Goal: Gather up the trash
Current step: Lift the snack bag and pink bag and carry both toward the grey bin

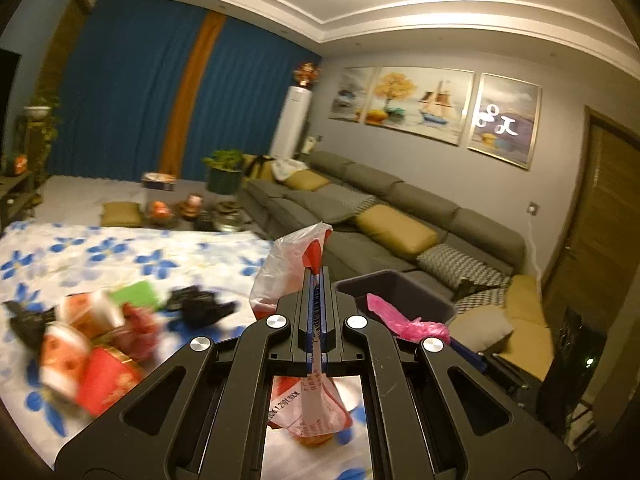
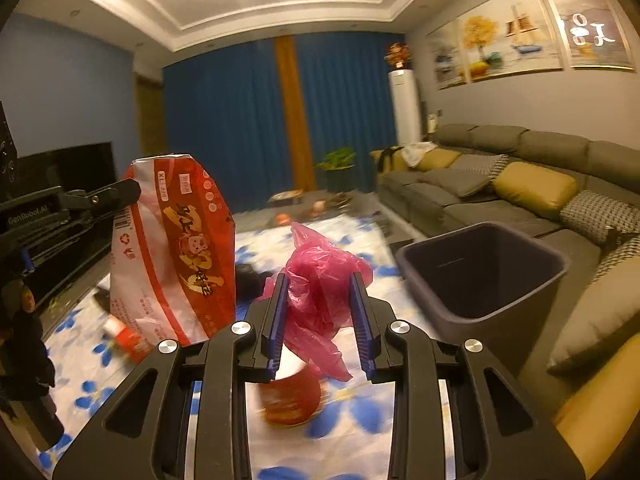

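Left gripper (image 1: 316, 280) is clamped on a red-and-white wrapper (image 1: 288, 268) at frame centre. Right gripper (image 2: 320, 304) pinches a crumpled pink plastic bag (image 2: 320, 280), lower centre. The dark bin (image 2: 480, 272) stands centre right, just beside.

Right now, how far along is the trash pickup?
Done: nothing visibly; the grey bin looks empty inside. In hand: left gripper is shut on the red-and-white bag; right gripper holds the pink plastic bag, both lifted near the bin. Left: red packets and black scraps remain on the floral cloth.
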`<state>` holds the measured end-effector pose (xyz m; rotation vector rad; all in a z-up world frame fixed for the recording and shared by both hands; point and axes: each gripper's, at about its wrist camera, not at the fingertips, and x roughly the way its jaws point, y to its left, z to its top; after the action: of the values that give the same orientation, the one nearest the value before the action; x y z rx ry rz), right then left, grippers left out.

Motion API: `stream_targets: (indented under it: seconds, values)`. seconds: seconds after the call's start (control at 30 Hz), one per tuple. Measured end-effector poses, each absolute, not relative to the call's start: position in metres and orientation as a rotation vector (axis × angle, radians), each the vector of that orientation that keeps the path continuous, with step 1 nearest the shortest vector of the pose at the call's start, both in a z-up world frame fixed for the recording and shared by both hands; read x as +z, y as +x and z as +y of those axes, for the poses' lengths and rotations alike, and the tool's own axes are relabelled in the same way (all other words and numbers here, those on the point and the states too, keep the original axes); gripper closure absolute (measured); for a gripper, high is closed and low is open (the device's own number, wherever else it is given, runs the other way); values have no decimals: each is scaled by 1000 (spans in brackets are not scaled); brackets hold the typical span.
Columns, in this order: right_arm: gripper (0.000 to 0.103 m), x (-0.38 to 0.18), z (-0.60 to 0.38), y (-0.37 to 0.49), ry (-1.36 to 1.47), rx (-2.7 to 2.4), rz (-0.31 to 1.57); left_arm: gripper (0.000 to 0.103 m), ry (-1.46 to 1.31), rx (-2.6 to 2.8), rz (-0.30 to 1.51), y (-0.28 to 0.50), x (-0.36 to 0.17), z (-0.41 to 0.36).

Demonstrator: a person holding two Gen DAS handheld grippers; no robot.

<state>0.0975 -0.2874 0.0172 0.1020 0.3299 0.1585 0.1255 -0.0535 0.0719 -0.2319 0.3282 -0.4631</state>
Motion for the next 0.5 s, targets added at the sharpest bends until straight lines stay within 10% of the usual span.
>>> stream_targets:
  seconds: [0.5]
  values:
    - [72, 20, -376, 145, 113, -88, 296, 102, -219, -608, 367, 216, 81, -193]
